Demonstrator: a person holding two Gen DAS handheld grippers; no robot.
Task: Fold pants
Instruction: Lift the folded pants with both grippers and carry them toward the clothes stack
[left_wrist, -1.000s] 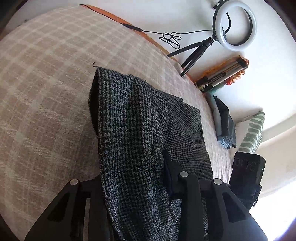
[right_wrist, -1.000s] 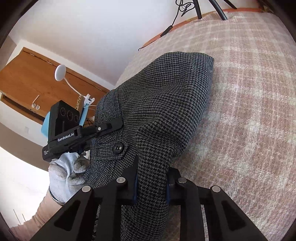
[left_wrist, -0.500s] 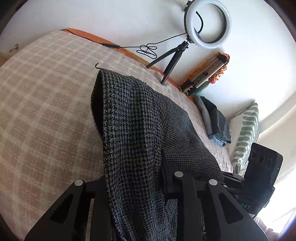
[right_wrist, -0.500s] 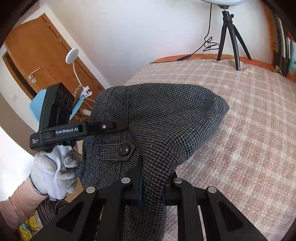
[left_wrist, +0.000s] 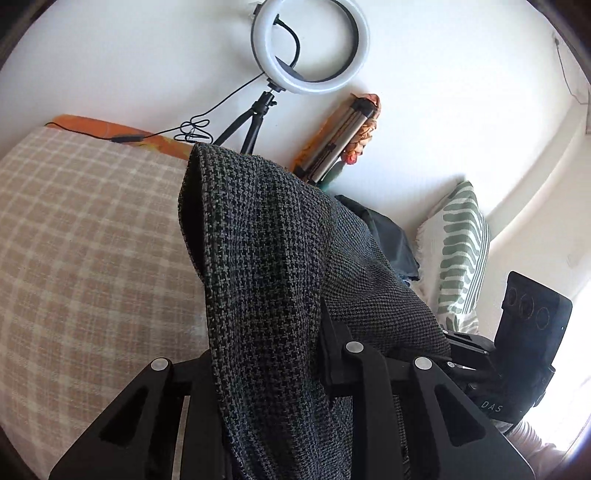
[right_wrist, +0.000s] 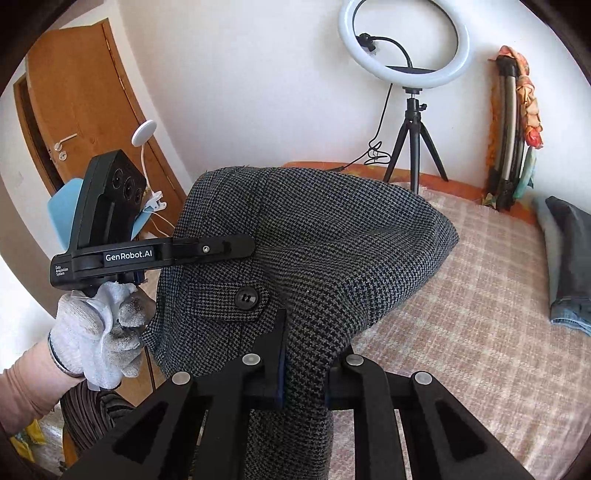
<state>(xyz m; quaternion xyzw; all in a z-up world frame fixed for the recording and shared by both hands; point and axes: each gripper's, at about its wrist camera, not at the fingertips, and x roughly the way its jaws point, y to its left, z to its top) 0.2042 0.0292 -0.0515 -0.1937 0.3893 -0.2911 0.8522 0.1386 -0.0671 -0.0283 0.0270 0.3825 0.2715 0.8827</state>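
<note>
The dark grey houndstooth pants (left_wrist: 273, 258) hang lifted above the plaid bed, held by both grippers. My left gripper (left_wrist: 266, 354) is shut on the cloth at the bottom of the left wrist view; it also shows in the right wrist view (right_wrist: 225, 249), clamped on the waistband beside a gloved hand. My right gripper (right_wrist: 306, 365) is shut on the pants (right_wrist: 314, 251) just right of a buttoned back pocket (right_wrist: 248, 298). The right gripper's body shows at the lower right of the left wrist view (left_wrist: 517, 354). The far fold of the pants droops toward the bed.
The beige plaid bedspread (left_wrist: 85, 251) lies below. A ring light on a tripod (right_wrist: 410, 48) stands at the bed's far edge, with a folded stand (right_wrist: 509, 129) against the wall. Folded dark clothes (right_wrist: 569, 258) and a striped pillow (left_wrist: 458, 251) lie to the right. A wooden door (right_wrist: 85, 110) is left.
Both grippers have risen and tilted up with the pants, lifting most of the cloth off the bed. The wall and ring light now fill more of both views.
</note>
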